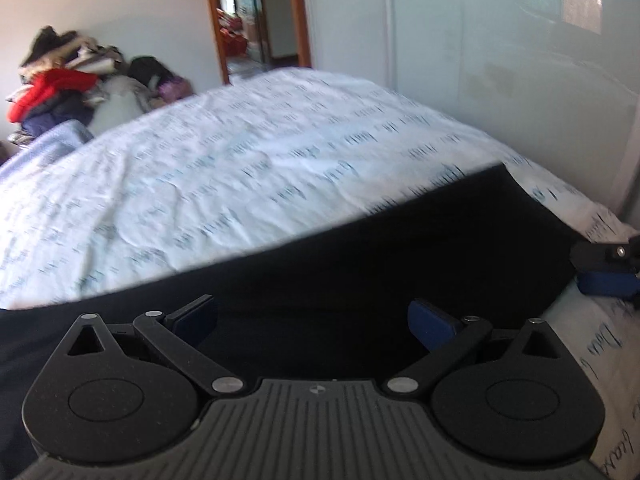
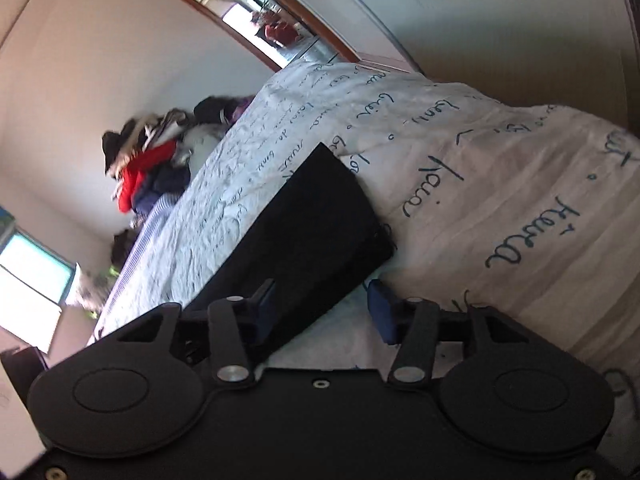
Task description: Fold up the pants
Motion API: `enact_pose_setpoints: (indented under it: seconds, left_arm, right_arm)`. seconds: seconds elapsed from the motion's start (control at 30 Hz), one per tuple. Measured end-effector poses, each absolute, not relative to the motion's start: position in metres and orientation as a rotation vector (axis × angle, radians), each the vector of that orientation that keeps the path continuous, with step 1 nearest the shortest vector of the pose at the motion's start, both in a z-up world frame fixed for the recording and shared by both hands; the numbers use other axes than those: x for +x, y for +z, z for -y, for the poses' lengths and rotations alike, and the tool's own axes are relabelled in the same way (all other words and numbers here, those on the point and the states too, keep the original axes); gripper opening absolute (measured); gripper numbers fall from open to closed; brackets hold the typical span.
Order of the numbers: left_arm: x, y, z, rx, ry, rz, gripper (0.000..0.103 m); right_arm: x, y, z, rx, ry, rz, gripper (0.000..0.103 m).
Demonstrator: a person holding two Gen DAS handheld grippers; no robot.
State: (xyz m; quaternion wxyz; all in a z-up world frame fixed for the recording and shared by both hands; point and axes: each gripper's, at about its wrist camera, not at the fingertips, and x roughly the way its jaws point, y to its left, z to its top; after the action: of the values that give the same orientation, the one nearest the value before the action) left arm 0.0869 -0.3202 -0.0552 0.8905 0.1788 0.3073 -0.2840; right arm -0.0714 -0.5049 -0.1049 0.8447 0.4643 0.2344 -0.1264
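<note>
Though spread wide, left gripper hovering low over pants, fingers pinching nothing. Right gripper likewise parted, one finger over the cloth's near corner, the other over bare sheet; seen too at the left view's right edge, beside the pants' end. Pants lying flat on the bed, along its near edge, black, already doubled into a tidy slab by the look of the straight edges. Likely soft, light and limp: no stiffness to carry a fold, so probably best pinched at corners or along an edge, both layers together, and lifted evenly to avoid sagging. Sheet beneath white with blue script, somewhat wrinkled, yielding, so likely to drag along. Farther off, clothes pile at the bed's far end, plain wall, wood-framed doorway, bright window.
</note>
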Motion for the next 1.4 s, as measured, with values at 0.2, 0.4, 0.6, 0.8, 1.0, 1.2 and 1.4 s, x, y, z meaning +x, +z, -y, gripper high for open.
enact_pose_setpoints:
  seconds: [0.2, 0.4, 0.6, 0.8, 1.0, 1.2, 1.4]
  left_arm:
    - [0.096, -0.044, 0.311, 0.325, -0.563, -0.641, 0.102]
    - [0.097, -0.047, 0.313, 0.332, -0.558, -0.661, 0.102]
    - [0.097, -0.046, 0.313, 0.331, -0.568, -0.666, 0.102]
    - [0.110, -0.046, 0.311, 0.276, -0.575, -0.742, 0.102]
    - [0.124, -0.046, 0.302, 0.218, -0.532, -0.784, 0.102]
    - [0.132, -0.045, 0.294, 0.189, -0.468, -0.772, 0.102]
    - [0.134, -0.047, 0.289, 0.192, -0.473, -0.786, 0.102]
  right_arm:
    - [-0.081, -0.115, 0.507, 1.119, -0.304, -0.413, 0.050]
    - [-0.082, -0.119, 0.501, 1.147, -0.344, -0.343, 0.048]
    - [-0.074, -0.120, 0.506, 1.162, -0.364, -0.328, 0.035]
    - [-0.066, -0.111, 0.504, 1.069, -0.381, -0.371, 0.018]
    - [-0.033, -0.066, 0.448, 0.406, -0.403, -0.526, 0.018]
    - [-0.001, -0.078, 0.333, -0.427, -0.197, -0.632, 0.016]
    - [-0.001, -0.096, 0.328, -0.569, -0.307, -0.633, 0.021]
